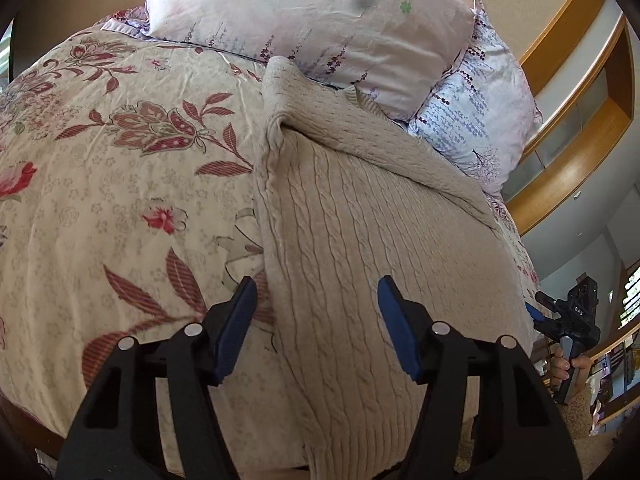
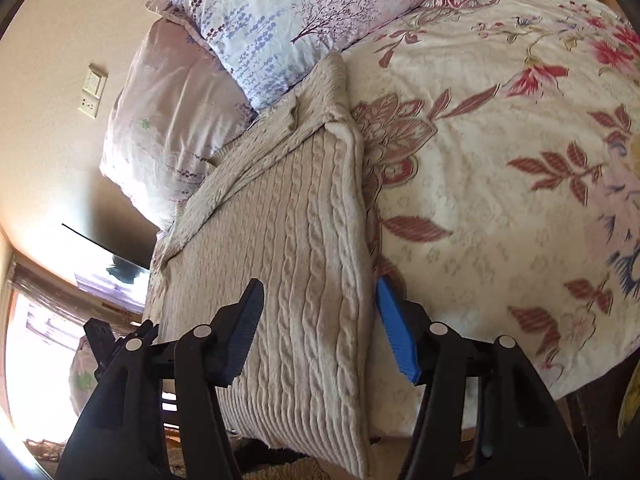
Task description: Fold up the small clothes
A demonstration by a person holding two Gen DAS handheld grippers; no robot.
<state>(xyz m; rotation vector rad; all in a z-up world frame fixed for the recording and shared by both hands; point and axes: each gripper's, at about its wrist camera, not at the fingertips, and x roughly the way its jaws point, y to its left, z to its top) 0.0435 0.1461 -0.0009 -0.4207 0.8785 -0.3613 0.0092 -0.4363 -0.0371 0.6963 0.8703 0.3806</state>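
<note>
Sweater (image 1: 360, 216): one, beige cable-knit, partly folded on the floral bed (image 1: 120, 184), top edge touching two pillows (image 1: 304, 20). Left tongs (image 1: 318, 328) spread wide above it. Right tongs (image 2: 320, 330) spread too, gripping nothing.

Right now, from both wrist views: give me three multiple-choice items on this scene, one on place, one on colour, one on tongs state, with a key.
1. Where does the sweater lie?
A. on the floor
B. on the floral bedspread, its far end by the pillows
C. on a chair

2. What colour is the sweater?
A. navy
B. red
C. beige

3. How do the left tongs and right tongs stand?
A. both open, gripping nothing
B. both shut on the sweater
C. left shut, right open

Key: 1 B, the knit rests on the flowered cover below the pillows; 2 C, the cable knit is beige in both views; 3 A, each pair of pads stands wide apart.
</note>
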